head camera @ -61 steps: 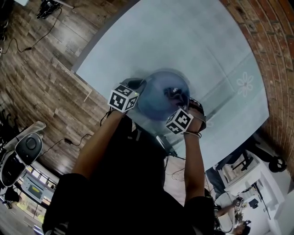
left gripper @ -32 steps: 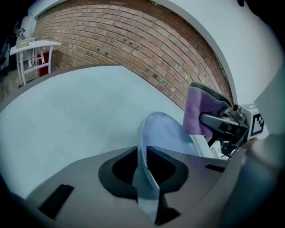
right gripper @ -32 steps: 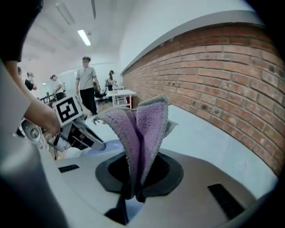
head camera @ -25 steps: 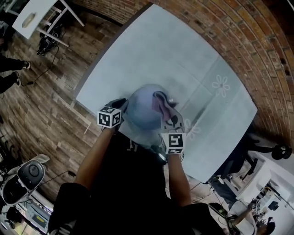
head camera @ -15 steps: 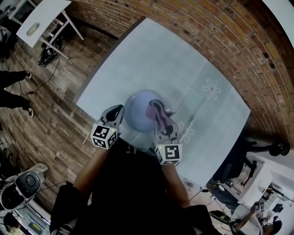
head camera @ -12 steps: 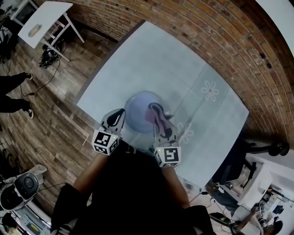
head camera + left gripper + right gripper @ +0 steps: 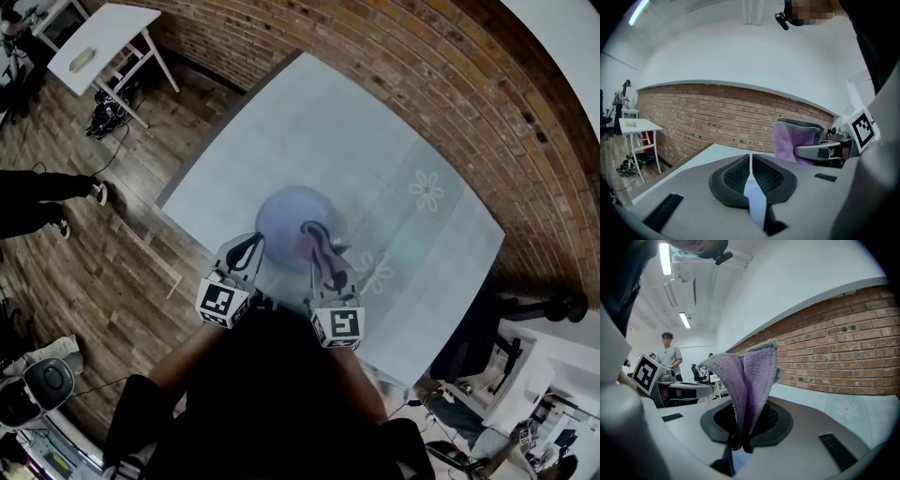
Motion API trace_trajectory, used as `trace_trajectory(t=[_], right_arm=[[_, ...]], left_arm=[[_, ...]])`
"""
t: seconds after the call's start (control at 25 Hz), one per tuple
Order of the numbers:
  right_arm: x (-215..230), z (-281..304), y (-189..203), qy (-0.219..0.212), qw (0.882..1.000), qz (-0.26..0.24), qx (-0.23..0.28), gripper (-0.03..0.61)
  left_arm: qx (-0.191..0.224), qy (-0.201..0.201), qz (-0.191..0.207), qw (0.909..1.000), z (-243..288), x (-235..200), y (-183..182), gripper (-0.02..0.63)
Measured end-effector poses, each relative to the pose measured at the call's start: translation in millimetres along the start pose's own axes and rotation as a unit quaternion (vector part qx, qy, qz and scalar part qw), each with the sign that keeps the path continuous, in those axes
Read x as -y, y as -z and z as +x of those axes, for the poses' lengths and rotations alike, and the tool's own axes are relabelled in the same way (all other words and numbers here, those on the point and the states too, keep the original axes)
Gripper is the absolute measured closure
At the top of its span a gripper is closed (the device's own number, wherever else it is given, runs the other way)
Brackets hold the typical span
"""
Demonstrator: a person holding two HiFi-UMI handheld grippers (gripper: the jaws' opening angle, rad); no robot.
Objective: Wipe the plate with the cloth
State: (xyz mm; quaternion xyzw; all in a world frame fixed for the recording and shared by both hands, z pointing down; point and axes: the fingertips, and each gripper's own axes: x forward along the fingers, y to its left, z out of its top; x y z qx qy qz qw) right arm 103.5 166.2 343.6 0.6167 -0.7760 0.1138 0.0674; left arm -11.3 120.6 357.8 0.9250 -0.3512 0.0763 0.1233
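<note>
Pale table [image 7: 309, 122], cloth [image 7: 750, 376] lengthwise along right tool [image 7: 743, 434]

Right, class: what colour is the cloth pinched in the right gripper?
Purple, a soft lilac. The cloth shows best in the right gripper view.

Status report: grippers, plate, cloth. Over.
Left gripper shut, empty. Right gripper shut on cloth. Plate on table, held by neither gripper. Nothing in the way.

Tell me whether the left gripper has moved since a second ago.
Yes. The left gripper has drawn back from the plate's left rim toward the table's near edge, jaws shut.
</note>
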Motion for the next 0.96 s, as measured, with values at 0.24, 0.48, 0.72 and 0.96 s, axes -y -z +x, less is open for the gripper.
trace_trajectory(t=[0.24, 0.48, 0.72, 0.96], right_arm=[[-2, 2, -6, 0.002, 1.0, 0.002, 0.008, 0.514], [-3, 3, -6, 0.003, 1.0, 0.002, 0.01, 0.514], [-5, 2, -5, 0.001, 1.0, 0.001, 0.012, 0.514], [-5, 0, -4, 0.002, 1.0, 0.001, 0.011, 0.514]], left_arm=[[0.001, 0.003, 0.002, 1.0, -2, 1, -2, 0.569], [0.002, 0.0, 0.002, 1.0, -3, -1, -2, 0.569], [0.003, -0.002, 0.002, 1.0, -5, -2, -1, 0.569], [-0.004, -0.003, 0.0, 1.0, -8, -1, 9, 0.569]])
